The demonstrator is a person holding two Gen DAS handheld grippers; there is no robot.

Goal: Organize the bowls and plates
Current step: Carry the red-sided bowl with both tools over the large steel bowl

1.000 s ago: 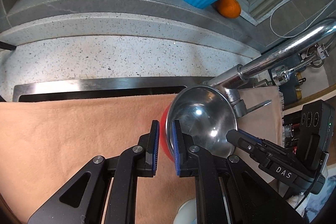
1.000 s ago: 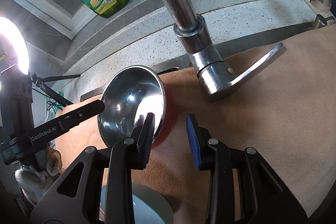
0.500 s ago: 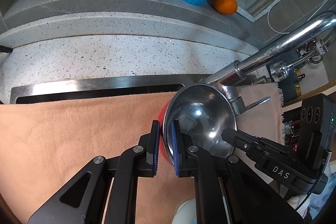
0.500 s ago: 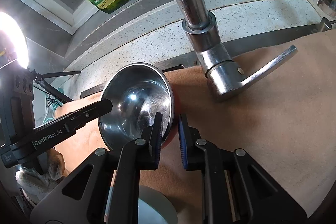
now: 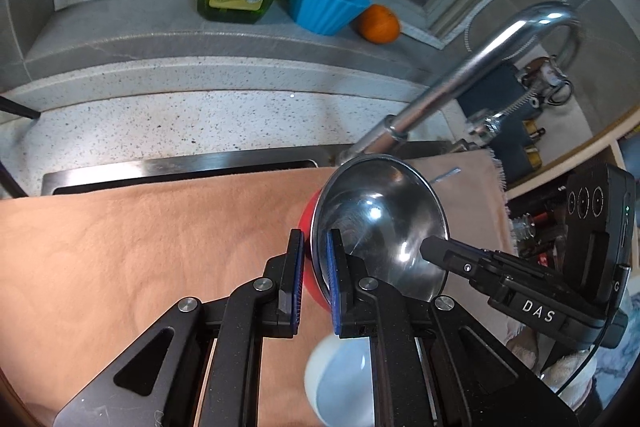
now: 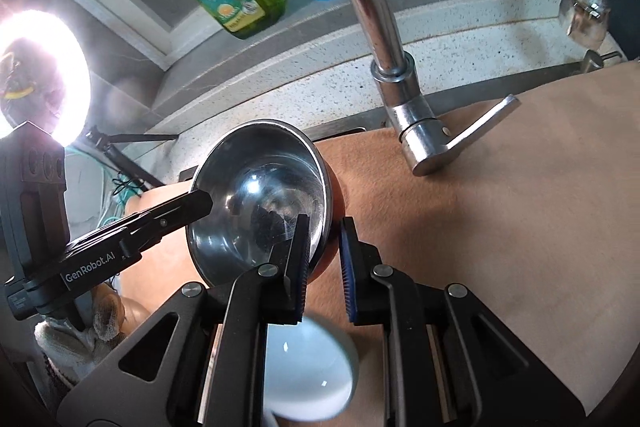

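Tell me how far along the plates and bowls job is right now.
Nothing looks put away yet. In hand: the steel bowl with the red outside, gripped on opposite sides of its rim by the left gripper and the right gripper, tilted above the tan cloth. Left: placing that bowl, then dealing with the white bowl below the grippers. No plates show in these views.

Both black two-finger grippers, left point(image 5: 312, 277) and right point(image 6: 323, 261), reach forward side by side (blue-padded fingers narrowly parted), each clamped.
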